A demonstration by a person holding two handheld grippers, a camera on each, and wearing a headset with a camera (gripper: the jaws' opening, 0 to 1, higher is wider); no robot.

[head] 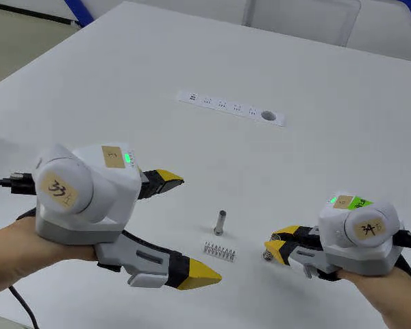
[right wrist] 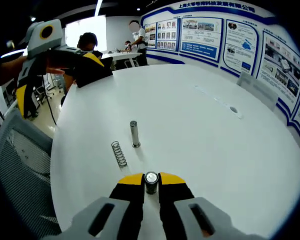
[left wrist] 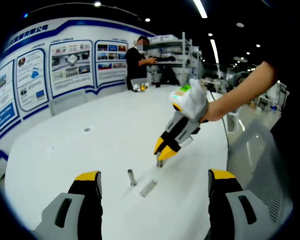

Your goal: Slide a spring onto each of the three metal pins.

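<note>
Right gripper view looks straight down the end of a short metal pin (right wrist: pixel 151 180), which the right gripper (head: pixel 272 249) has clamped between its yellow tips, the jaws drawn together on it. The pin is held low over the counter (head: pixel 294 171) with its free end turned toward the loose spring (head: pixel 219 251). That is probably the reason for this hold, since a coil could be fed over that end. In the head view something coil-like shows at the jaw tips, but it is too small to tell whether a spring sits on this pin.

The loose spring lies flat on the counter just beside a second pin (head: pixel 220 223), which stands upright on its end and seems clear of the spring. Both sit between the two grippers.

The left gripper (head: pixel 198 229) hovers on the opposite side, jaws wide apart with nothing between them, aimed at the spring and the standing pin. I judge it is readied to pick up the spring, which lies free and should lift easily if pinched across its coils. Farther back, a white power strip (head: pixel 231 107) is set into the counter, well apart from the work.
</note>
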